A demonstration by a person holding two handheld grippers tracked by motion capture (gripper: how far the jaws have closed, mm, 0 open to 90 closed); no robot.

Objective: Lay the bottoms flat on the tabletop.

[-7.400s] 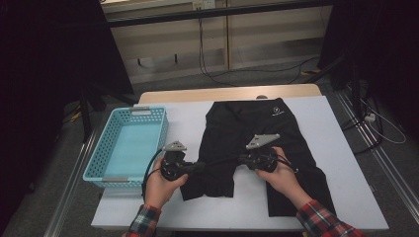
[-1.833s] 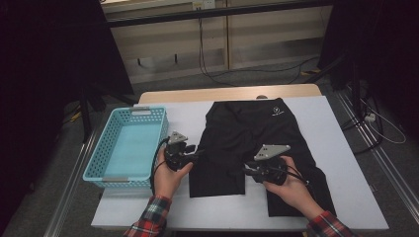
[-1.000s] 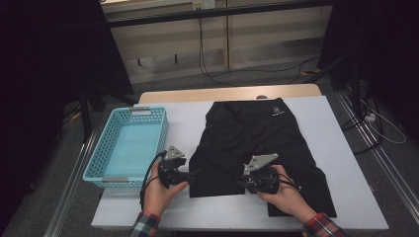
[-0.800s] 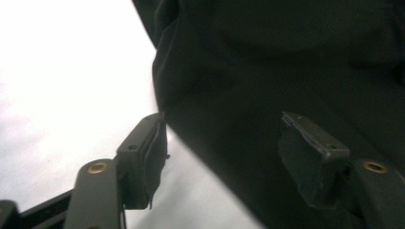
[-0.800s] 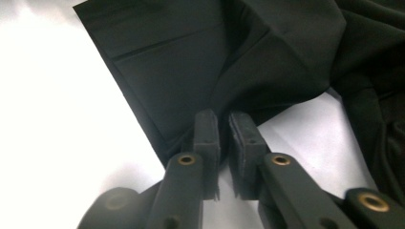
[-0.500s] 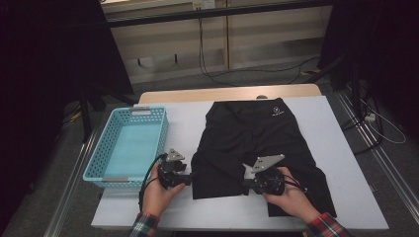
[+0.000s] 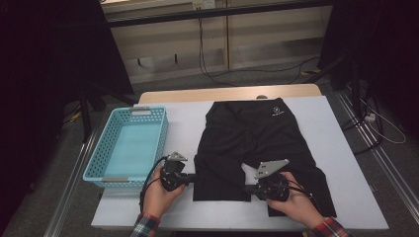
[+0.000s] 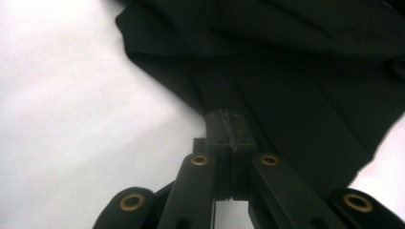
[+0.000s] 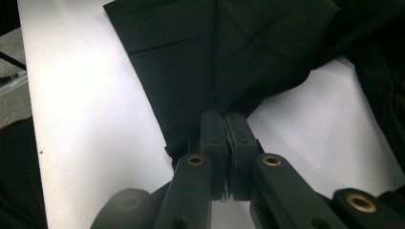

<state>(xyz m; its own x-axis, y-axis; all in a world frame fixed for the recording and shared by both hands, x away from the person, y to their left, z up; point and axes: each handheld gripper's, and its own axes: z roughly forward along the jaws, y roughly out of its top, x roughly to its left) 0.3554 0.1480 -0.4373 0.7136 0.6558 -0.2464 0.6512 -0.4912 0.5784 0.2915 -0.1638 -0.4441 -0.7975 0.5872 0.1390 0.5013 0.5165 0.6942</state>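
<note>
a pair of black shorts point(image 7: 257, 143) lies spread flat on the white desk point(image 7: 346, 163), waistband toward the far edge with a small white logo point(image 7: 273, 112) near it, and the two legs pointing toward the person. to the left of the shorts, apart from them, a light blue basket point(image 7: 129, 146) stands on the desk with its perforated walls upright. the left gripper point(image 7: 190, 177) lies low at the near left corner of the left leg, held in the person's left hand point(image 7: 158, 190), a plaid sleeve point(image 7: 143, 228) showing at the bottom edge. its jaws have just been closing, and in the left gripper view they stand clenched together with the edge of the black fabric point(image 8: 286, 95) pinched between them, the cloth rising slightly into the pinch. the right gripper point(image 7: 249, 189) sits at the inner hem of the same leg, beside the gap between the two legs, held in the right hand point(image 7: 294, 205), with its grey three-cornered plate point(image 7: 269, 168) on top. in the right gripper view its jaws are likewise clamped on a corner of the fabric point(image 9: 215, 57), which gathers into folds at the pinch while the white desk shows on both sides. the two grippers face each other across the lower end of the left leg, well apart, each with a black cable point(image 7: 148, 180) trailing from it.
</note>
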